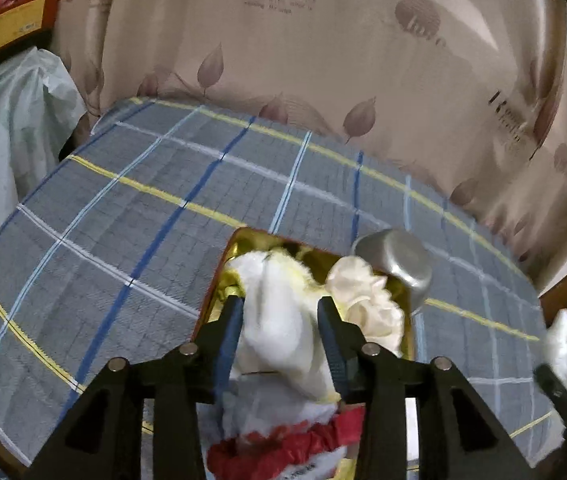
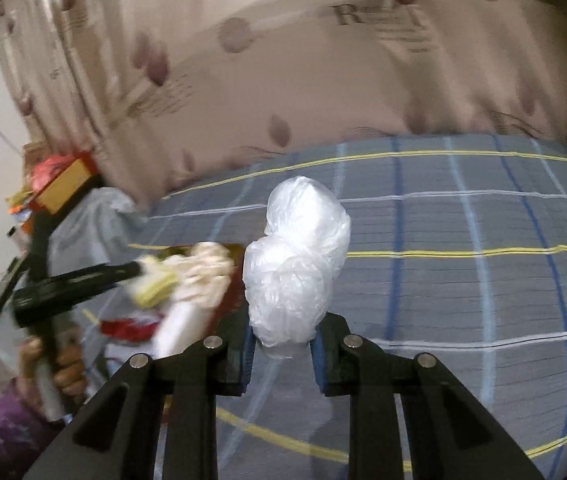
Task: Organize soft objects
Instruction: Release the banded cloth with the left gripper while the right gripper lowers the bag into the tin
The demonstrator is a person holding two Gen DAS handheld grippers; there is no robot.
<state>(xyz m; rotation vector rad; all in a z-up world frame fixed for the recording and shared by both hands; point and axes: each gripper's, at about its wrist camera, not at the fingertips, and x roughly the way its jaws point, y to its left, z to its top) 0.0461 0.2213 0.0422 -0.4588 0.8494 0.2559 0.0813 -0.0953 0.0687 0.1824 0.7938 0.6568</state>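
My left gripper (image 1: 281, 312) is shut on a white soft bundle (image 1: 279, 320) with pale yellow patches, held over a gold tin box (image 1: 239, 240) on the plaid bed. A cream ruffled piece (image 1: 367, 300) lies in the box beside it. A red-and-white plastic bag (image 1: 283, 440) lies below the fingers. My right gripper (image 2: 283, 344) is shut on a crumpled clear plastic bag (image 2: 295, 260), held upright above the bedspread. In the right wrist view the left gripper (image 2: 139, 270) and its bundle (image 2: 187, 276) appear blurred at the left, over the box.
A blue-grey plaid bedspread (image 1: 123, 240) covers the bed. A silver metal cup (image 1: 399, 264) lies tipped at the box's far right corner. A pink leaf-print curtain (image 1: 323, 60) hangs behind. A pale plastic-covered pile (image 1: 7, 140) and a red-yellow box (image 1: 7, 28) stand at the left.
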